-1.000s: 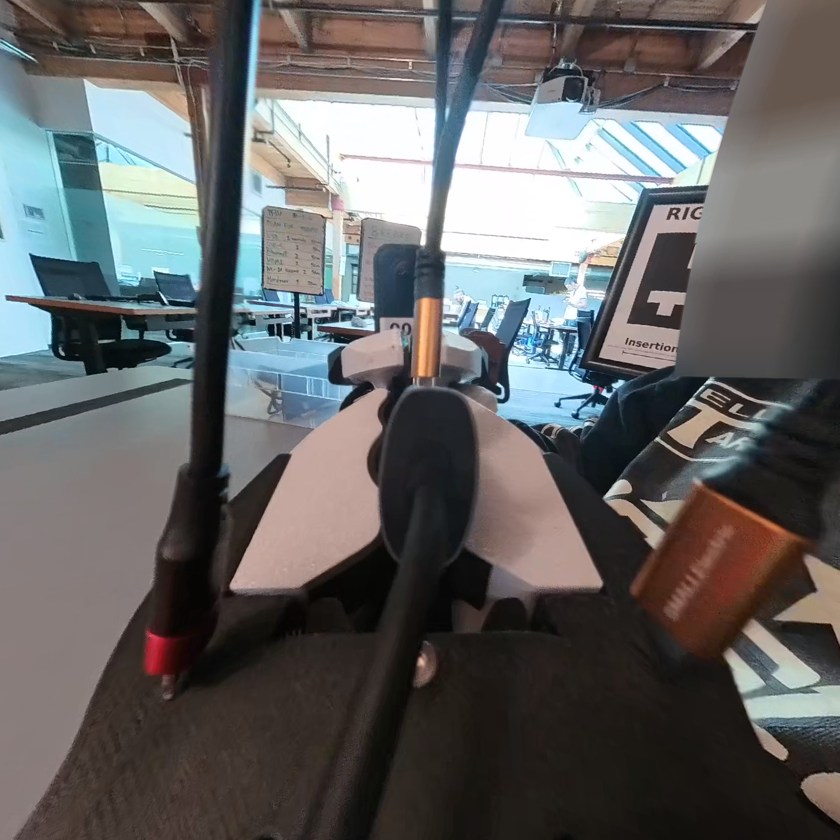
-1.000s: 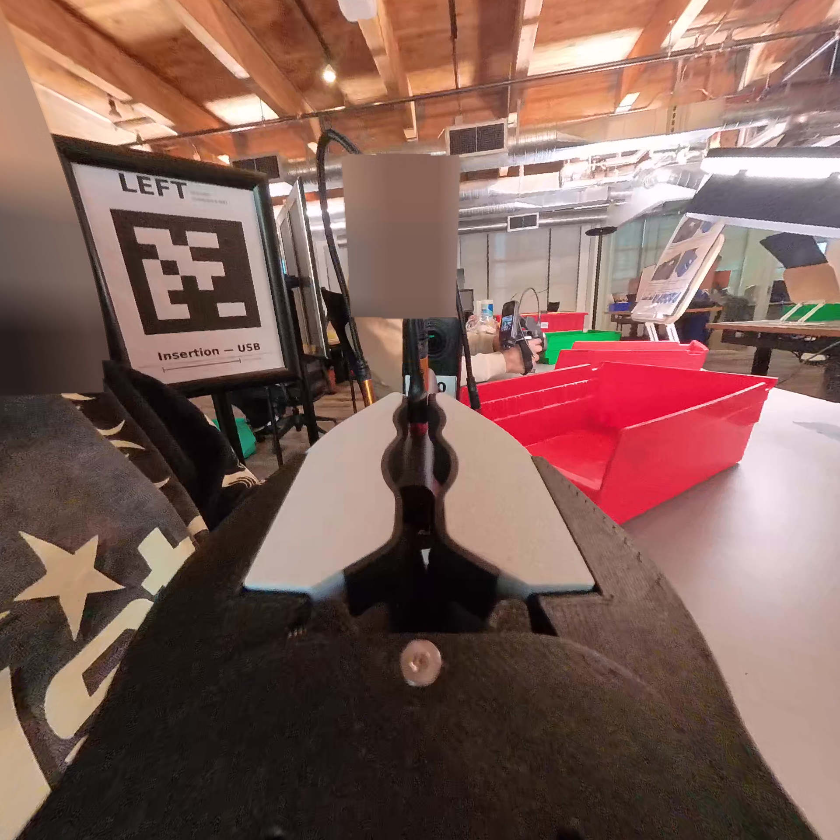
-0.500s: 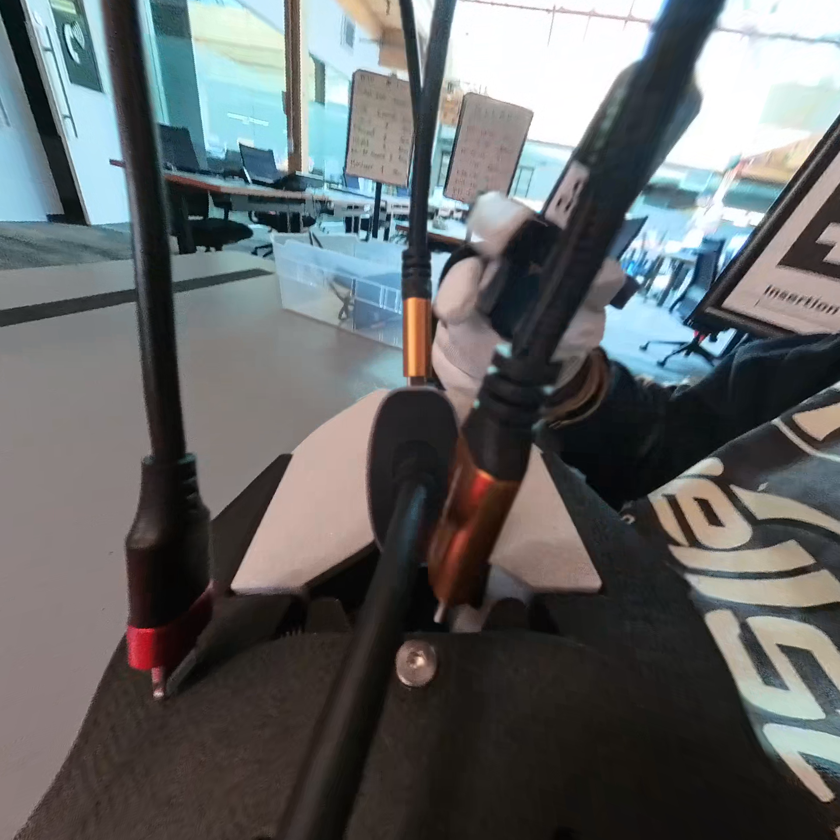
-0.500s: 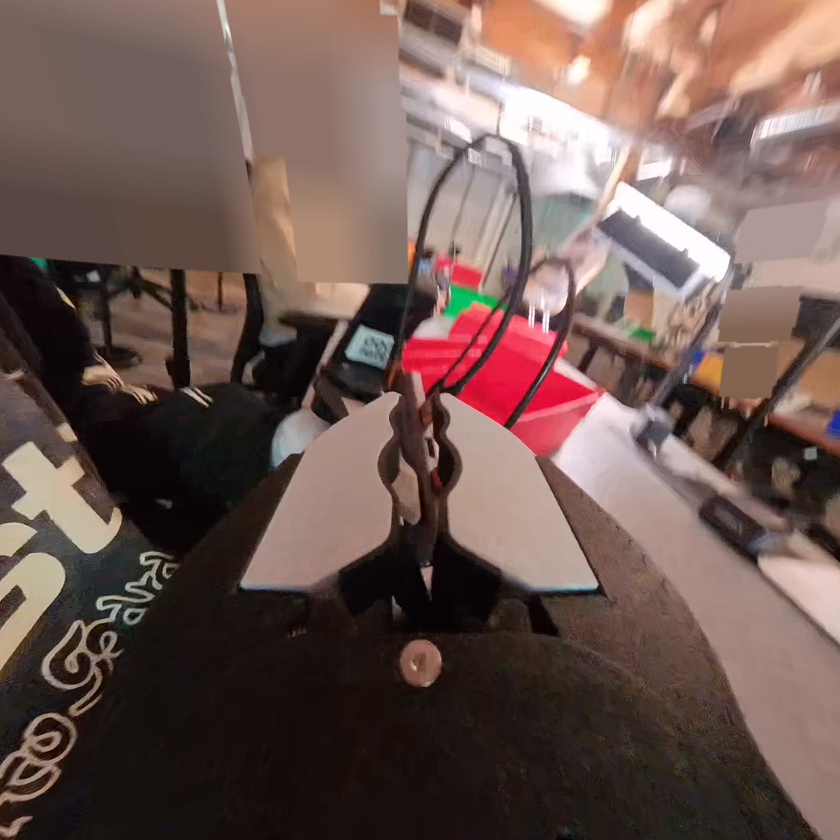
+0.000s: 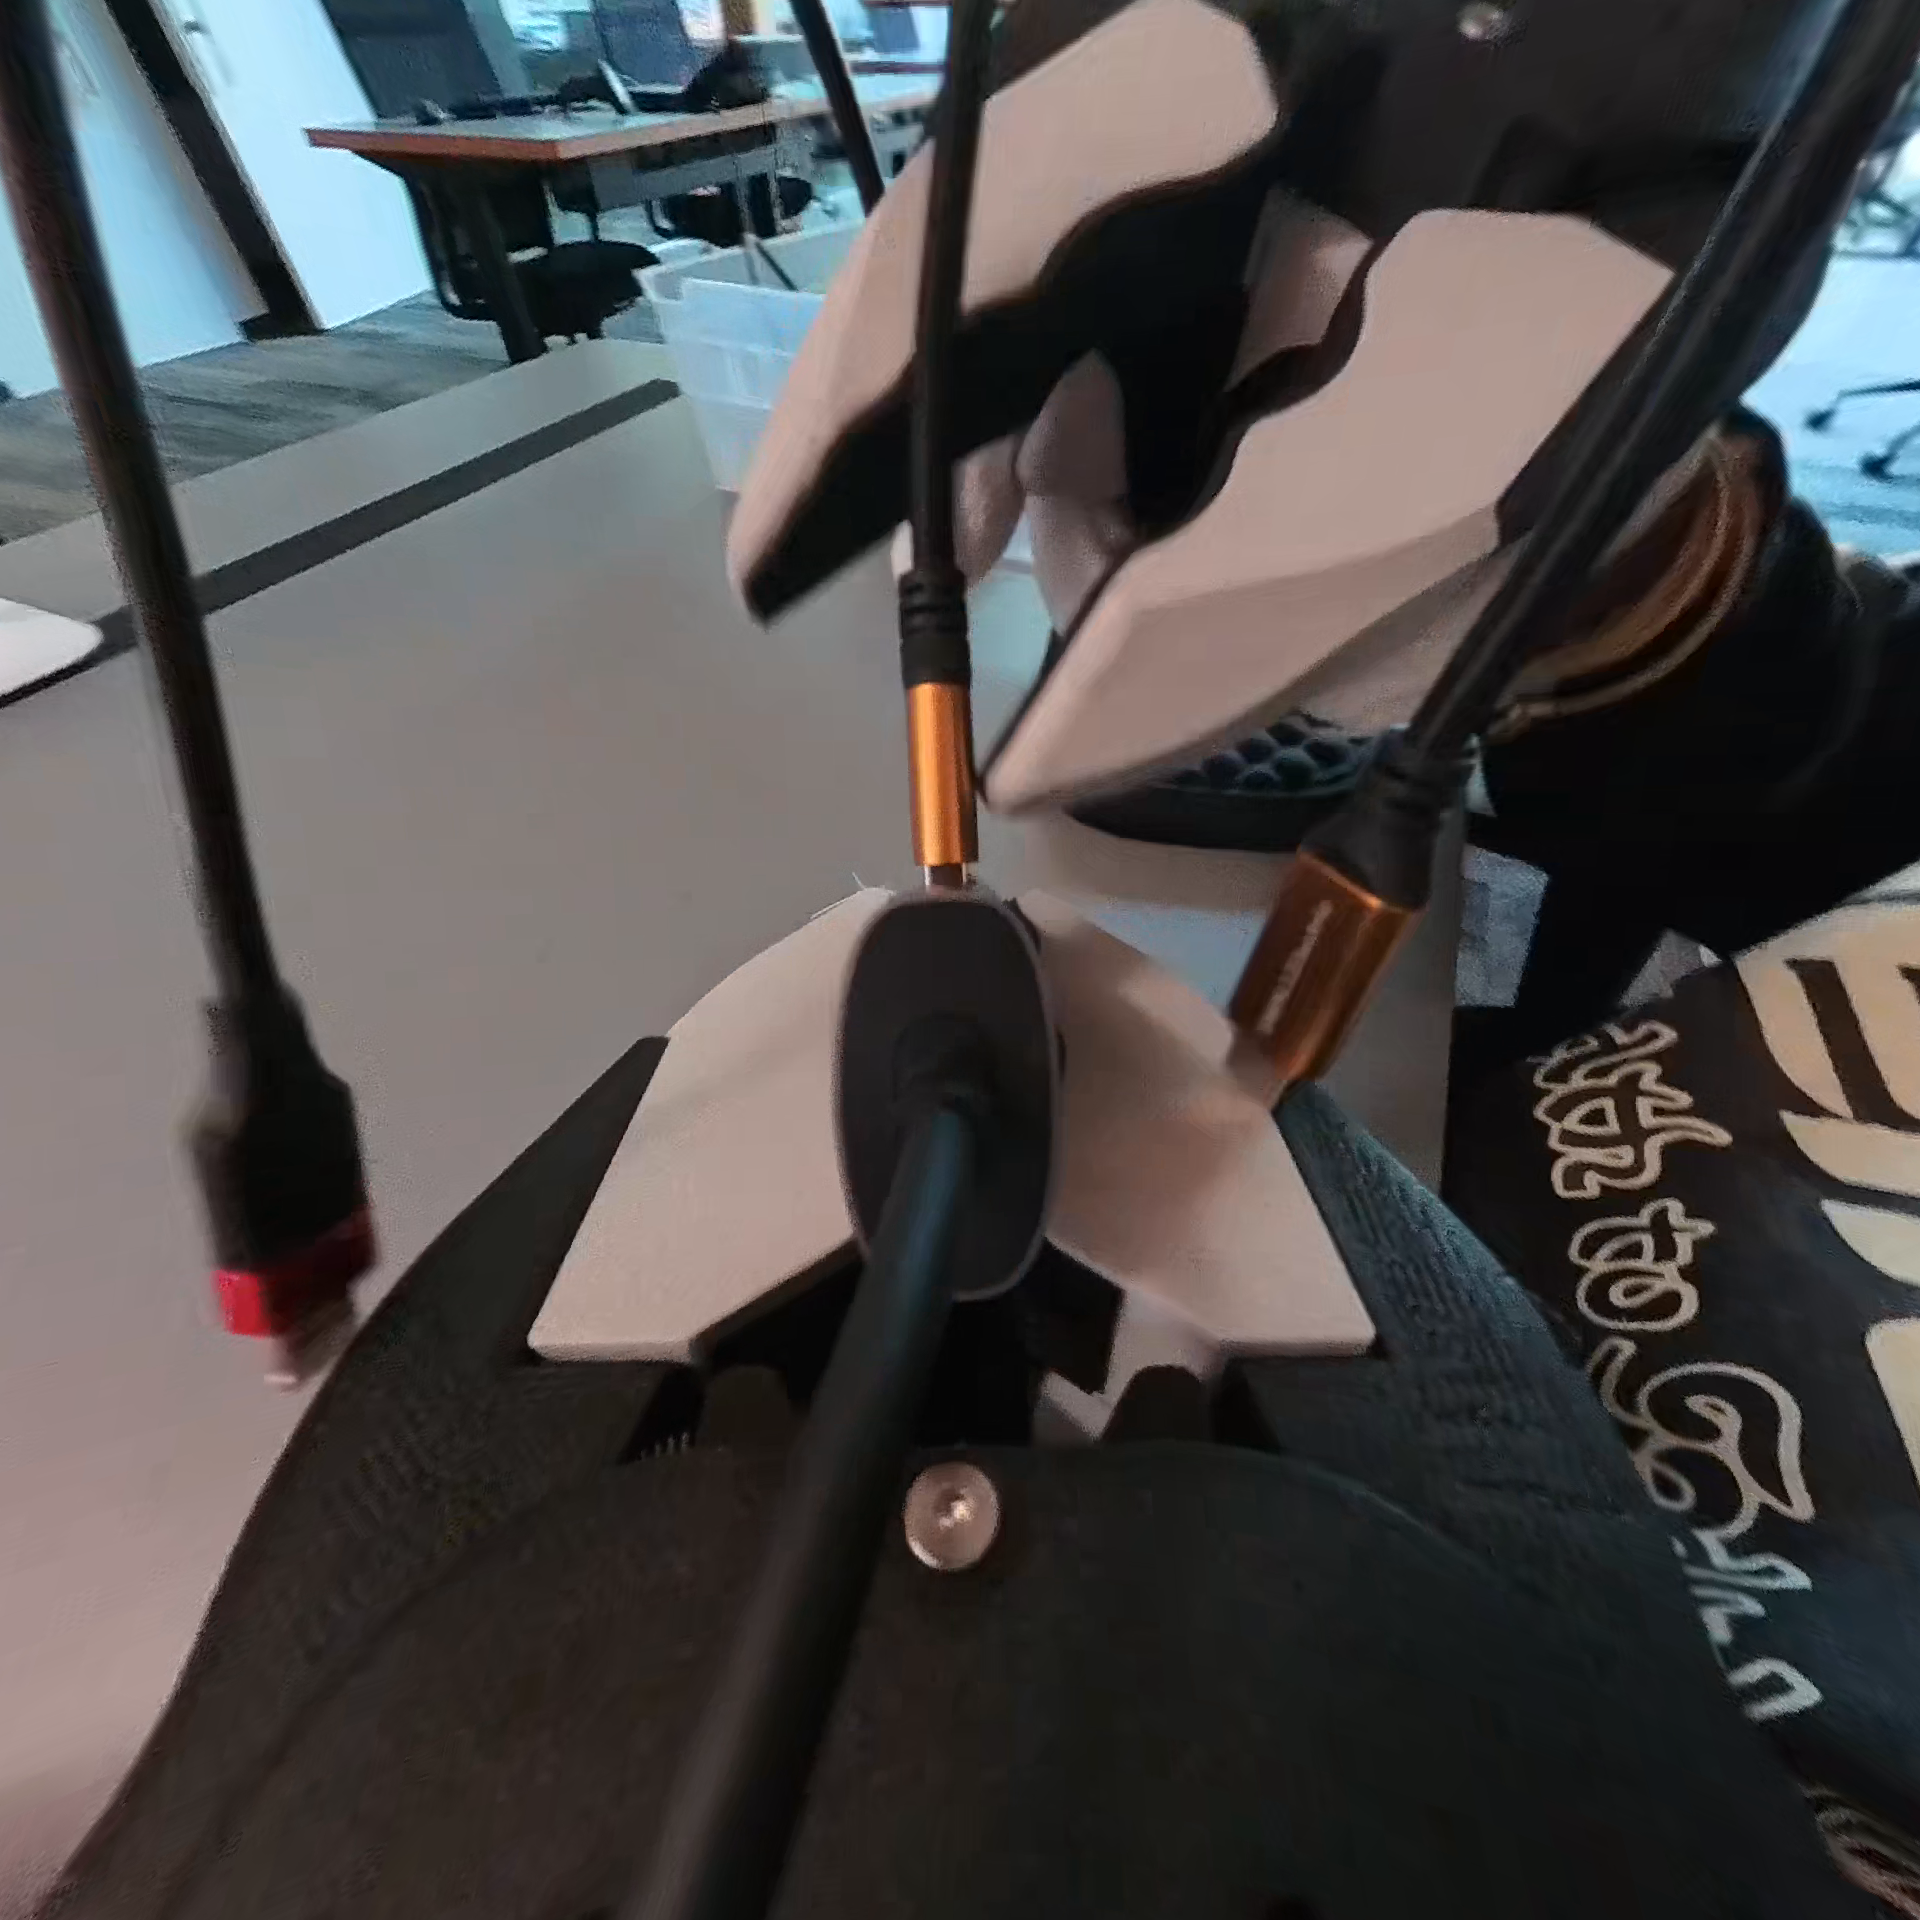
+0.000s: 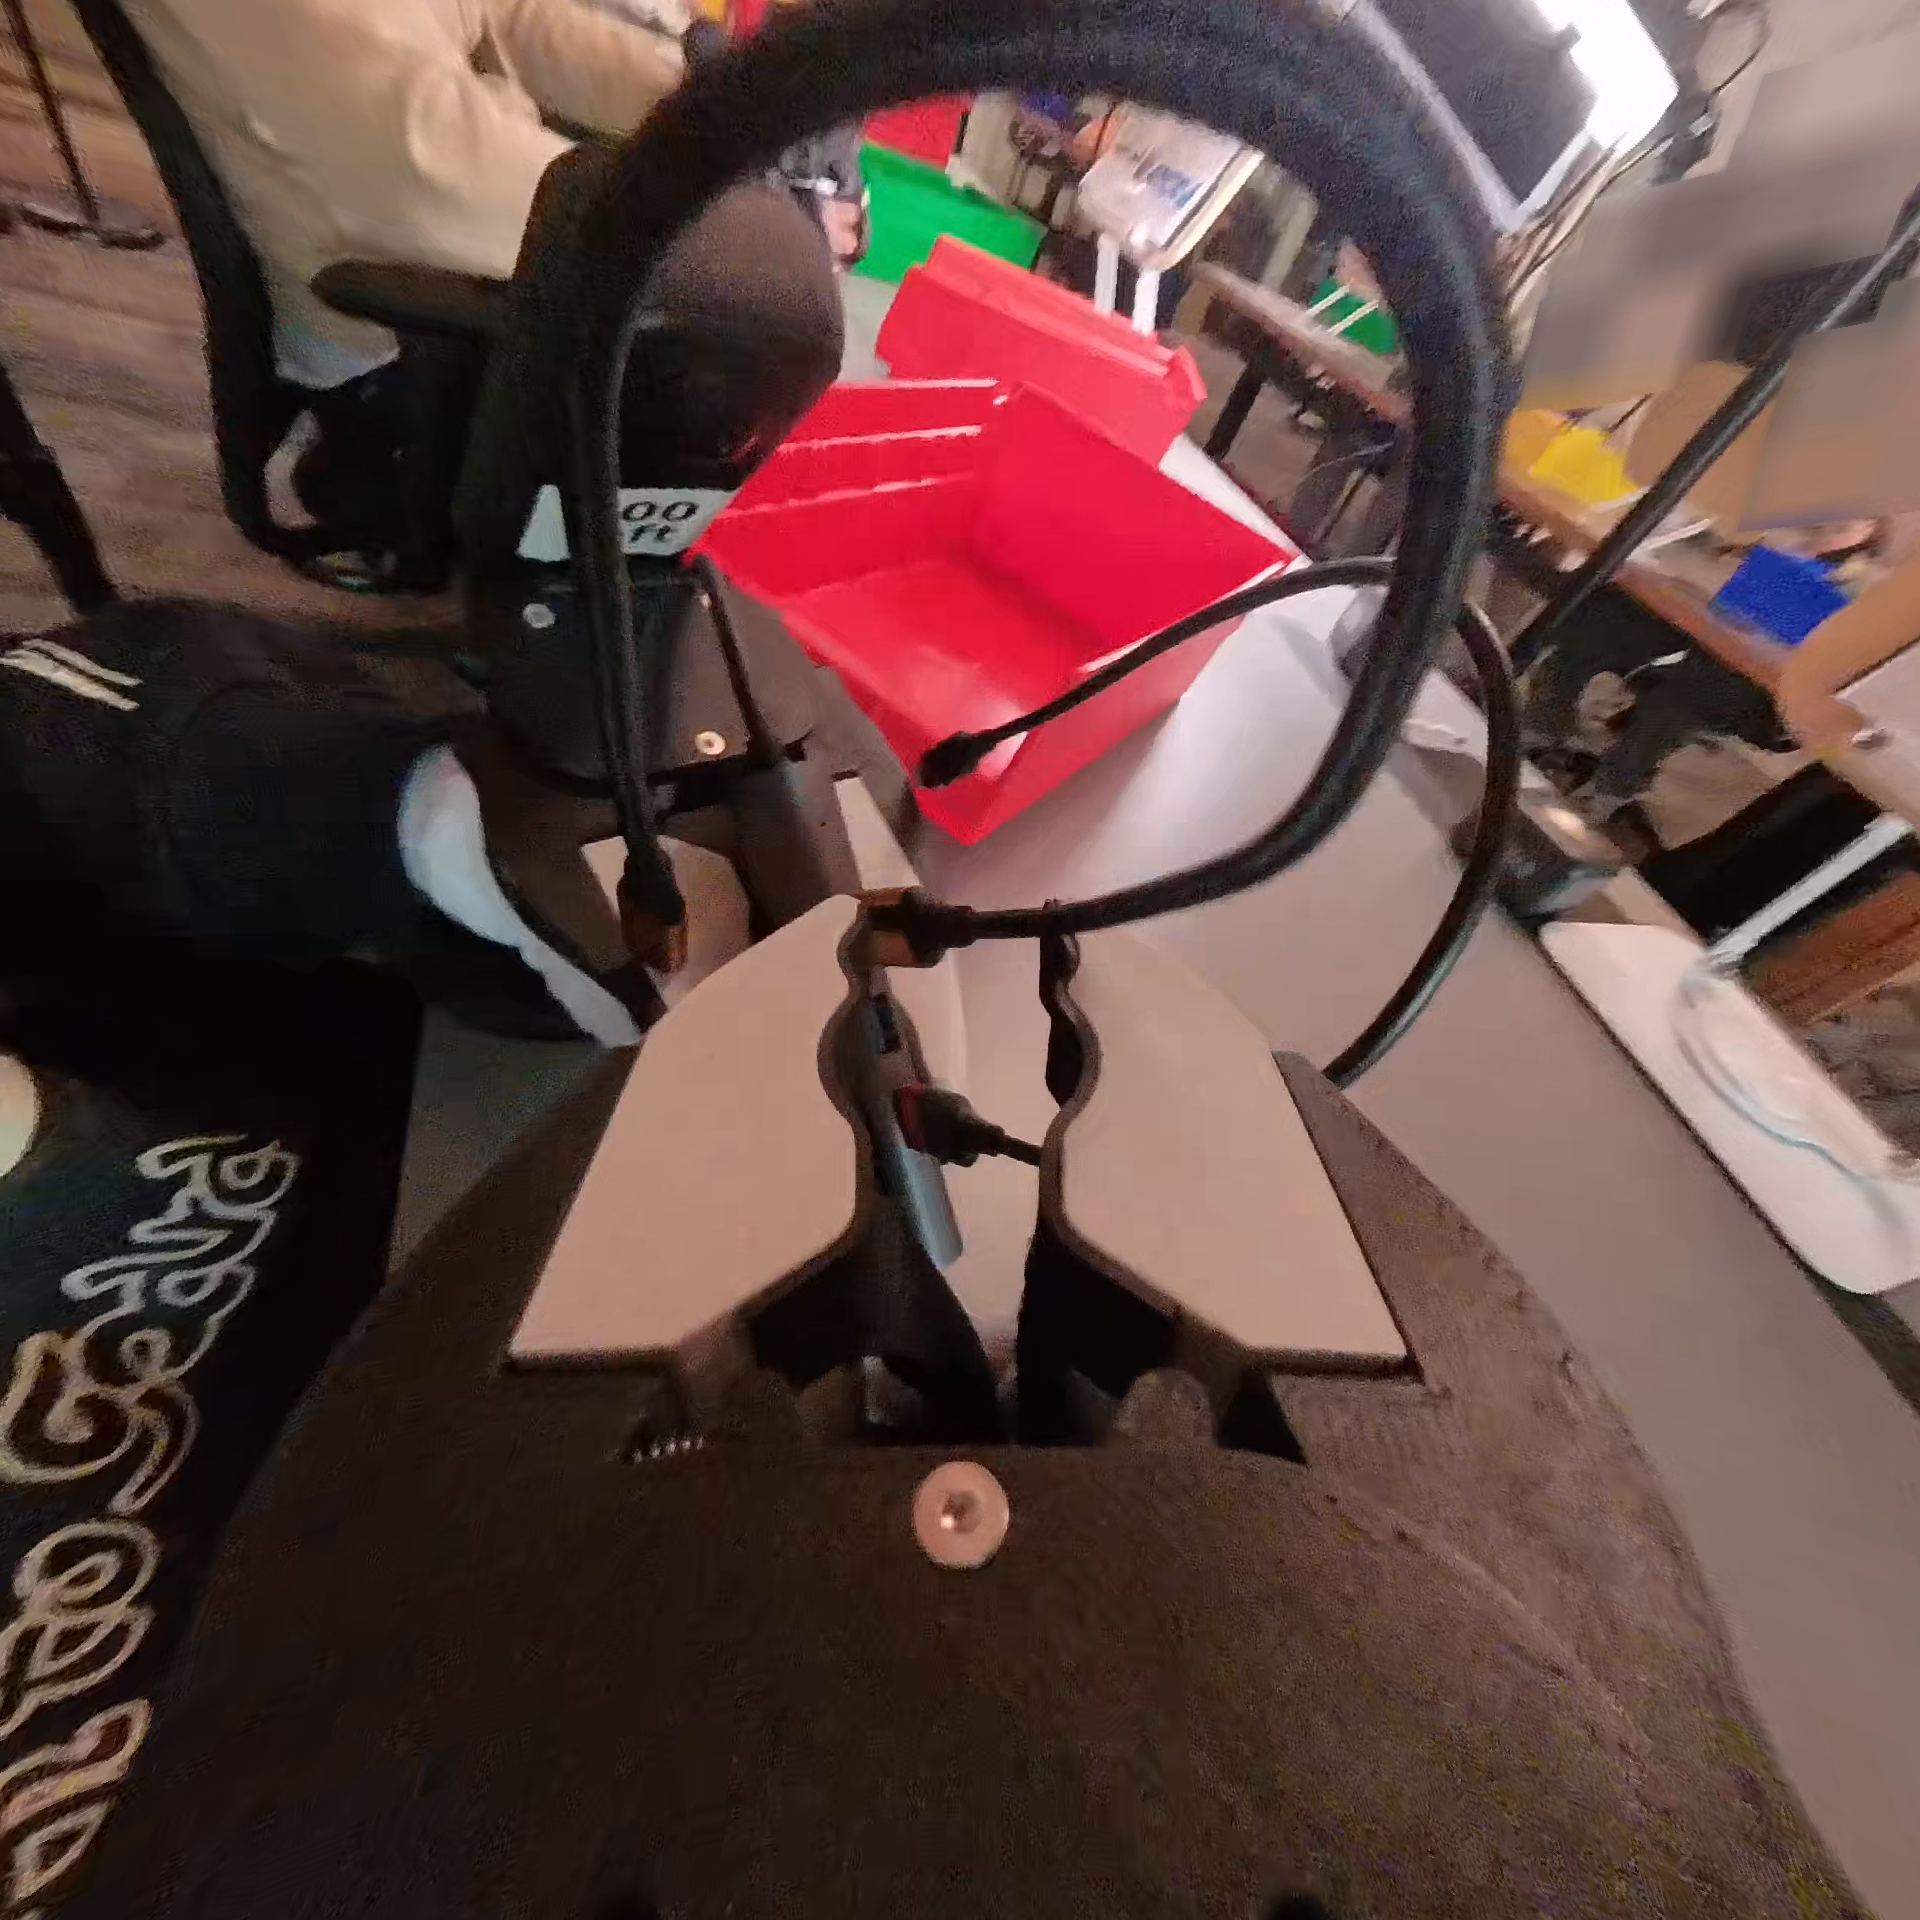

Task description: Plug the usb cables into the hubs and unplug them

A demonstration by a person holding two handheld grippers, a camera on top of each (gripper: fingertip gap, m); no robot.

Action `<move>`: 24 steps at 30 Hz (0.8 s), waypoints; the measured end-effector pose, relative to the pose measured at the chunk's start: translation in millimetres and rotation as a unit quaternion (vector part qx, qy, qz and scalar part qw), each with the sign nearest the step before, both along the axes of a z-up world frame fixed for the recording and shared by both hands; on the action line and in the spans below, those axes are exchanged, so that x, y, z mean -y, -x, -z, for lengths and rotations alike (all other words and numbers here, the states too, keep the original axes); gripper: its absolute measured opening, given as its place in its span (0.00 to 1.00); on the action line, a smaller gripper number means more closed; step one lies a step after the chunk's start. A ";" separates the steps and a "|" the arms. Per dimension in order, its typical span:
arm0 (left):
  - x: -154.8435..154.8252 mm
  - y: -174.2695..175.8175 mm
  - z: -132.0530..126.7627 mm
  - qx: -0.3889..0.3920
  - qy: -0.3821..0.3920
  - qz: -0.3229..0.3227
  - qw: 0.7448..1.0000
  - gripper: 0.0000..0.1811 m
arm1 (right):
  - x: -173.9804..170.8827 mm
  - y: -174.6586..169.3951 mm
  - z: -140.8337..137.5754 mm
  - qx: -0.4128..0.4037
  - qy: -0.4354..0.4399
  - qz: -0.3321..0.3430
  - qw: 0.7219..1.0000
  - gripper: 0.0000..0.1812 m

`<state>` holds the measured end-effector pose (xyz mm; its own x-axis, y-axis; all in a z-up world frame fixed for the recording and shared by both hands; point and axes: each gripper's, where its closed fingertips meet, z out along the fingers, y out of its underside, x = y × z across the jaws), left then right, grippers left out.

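In the left wrist view my left gripper (image 5: 940, 906) is shut on a dark oval-ended hub (image 5: 940, 1091) with a thick black lead. An orange-sleeved USB plug (image 5: 938, 774) stands in the hub's far end. A second orange plug (image 5: 1320, 971) hangs loose at right, and a black plug with a red band (image 5: 281, 1236) hangs at left. My right gripper (image 5: 873, 686) hovers open above, its fingers on either side of the plugged cable. In the right wrist view the right gripper (image 6: 951, 935) is open around the grey hub (image 6: 904, 1153), with a red-banded plug (image 6: 940, 1127) in its side.
The grey table (image 5: 499, 748) stretches left and ahead. A clear bin (image 5: 727, 312) stands at its far side and a red bin (image 6: 987, 582) on the other side. Black cables loop overhead (image 6: 1434, 416). A person's dark printed garment (image 5: 1714, 1247) is close at right.
My right gripper was shut on a cable plug; now it is open and sits over the hub. Both views have tilted down towards the table. The loose plugs have swung.
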<state>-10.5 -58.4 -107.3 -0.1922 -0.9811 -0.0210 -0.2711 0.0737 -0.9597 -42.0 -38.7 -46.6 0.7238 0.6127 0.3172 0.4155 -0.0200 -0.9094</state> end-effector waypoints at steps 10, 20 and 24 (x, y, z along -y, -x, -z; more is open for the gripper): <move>16.5 3.3 3.2 -0.009 -0.017 0.061 0.998 0.10 | 21.2 15.3 18.6 -0.103 0.122 -0.159 0.974 0.05; 20.6 18.6 -43.0 0.146 0.073 0.108 0.981 0.16 | 17.8 7.0 -31.3 -0.377 0.087 -0.219 0.896 0.05; 20.9 19.1 -44.5 0.143 0.106 0.115 0.977 0.10 | 20.6 10.7 -29.9 -0.360 0.095 -0.220 0.902 0.05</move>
